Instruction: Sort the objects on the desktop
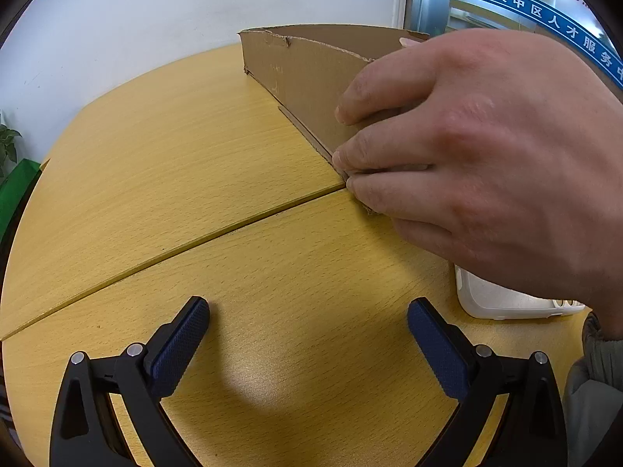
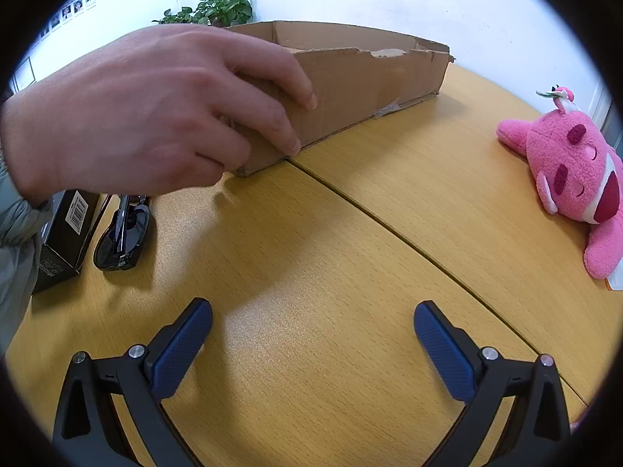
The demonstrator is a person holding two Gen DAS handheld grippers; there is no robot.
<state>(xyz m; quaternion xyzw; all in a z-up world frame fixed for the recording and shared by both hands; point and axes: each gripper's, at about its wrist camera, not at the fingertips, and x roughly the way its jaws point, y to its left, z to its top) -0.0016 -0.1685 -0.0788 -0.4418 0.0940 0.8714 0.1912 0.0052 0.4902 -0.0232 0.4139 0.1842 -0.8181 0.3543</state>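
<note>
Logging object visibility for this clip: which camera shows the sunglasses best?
The right wrist view. The sunglasses lie folded on the table beside a black box, below the bare hand gripping the cardboard box. The left wrist view does not show them.

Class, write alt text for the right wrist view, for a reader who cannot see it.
A bare hand grips the near corner of a torn cardboard box on a yellow wooden table. The right gripper is open and empty over the tabletop. Folded black sunglasses and a small black box lie at left; a pink plush toy lies at right.
</note>
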